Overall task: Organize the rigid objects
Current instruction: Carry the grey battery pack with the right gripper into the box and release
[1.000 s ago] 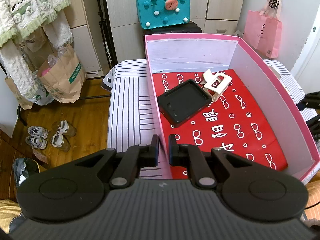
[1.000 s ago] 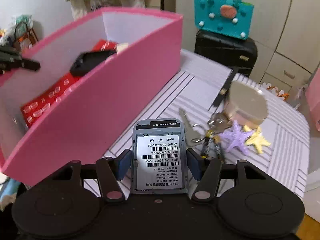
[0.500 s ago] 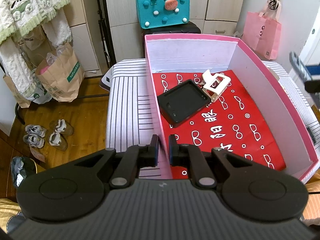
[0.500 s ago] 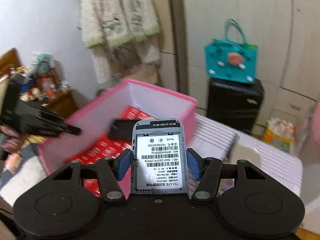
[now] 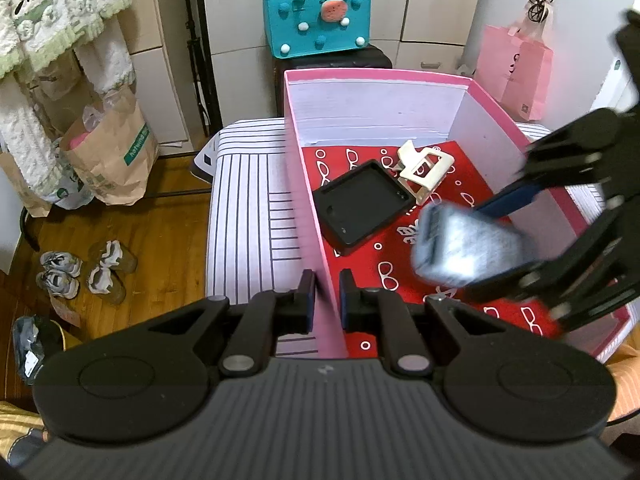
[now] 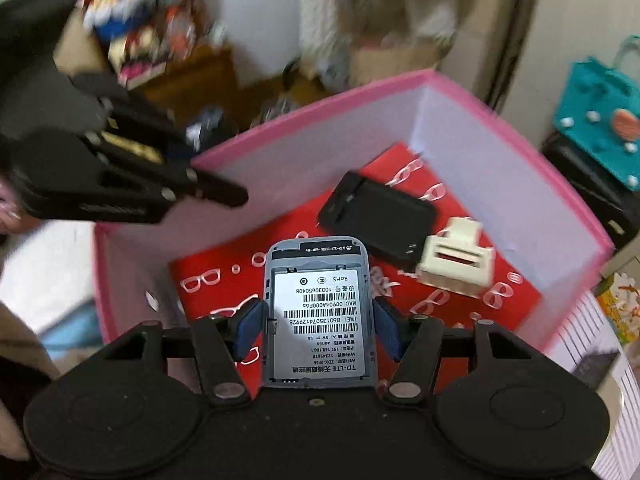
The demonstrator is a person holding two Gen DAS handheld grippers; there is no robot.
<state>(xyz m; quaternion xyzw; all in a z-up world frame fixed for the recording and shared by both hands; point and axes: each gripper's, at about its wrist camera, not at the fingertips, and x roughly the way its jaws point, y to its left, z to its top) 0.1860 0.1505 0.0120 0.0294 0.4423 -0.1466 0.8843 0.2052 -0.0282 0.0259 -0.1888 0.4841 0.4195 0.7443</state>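
i'm in a lived-in bedroom at home: fluffy robes (image 5: 52, 32) hang by wardrobe doors (image 5: 236, 4), worn shoes (image 5: 80, 272) sit on the wood floor (image 5: 160, 240).

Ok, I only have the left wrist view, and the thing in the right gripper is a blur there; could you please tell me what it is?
Observer: A grey device with its back exposed; the right wrist view shows a white barcode label on it.
Operator: Thank you. Is it gripped properly?
Observer: The right gripper has a blue pad against each long side of it, so it looks clamped.
Operator: And what lies beneath it?
Observer: The red liner of the pink box. The device hangs on the near side of the black case and the cream clip, and seems clear of both.
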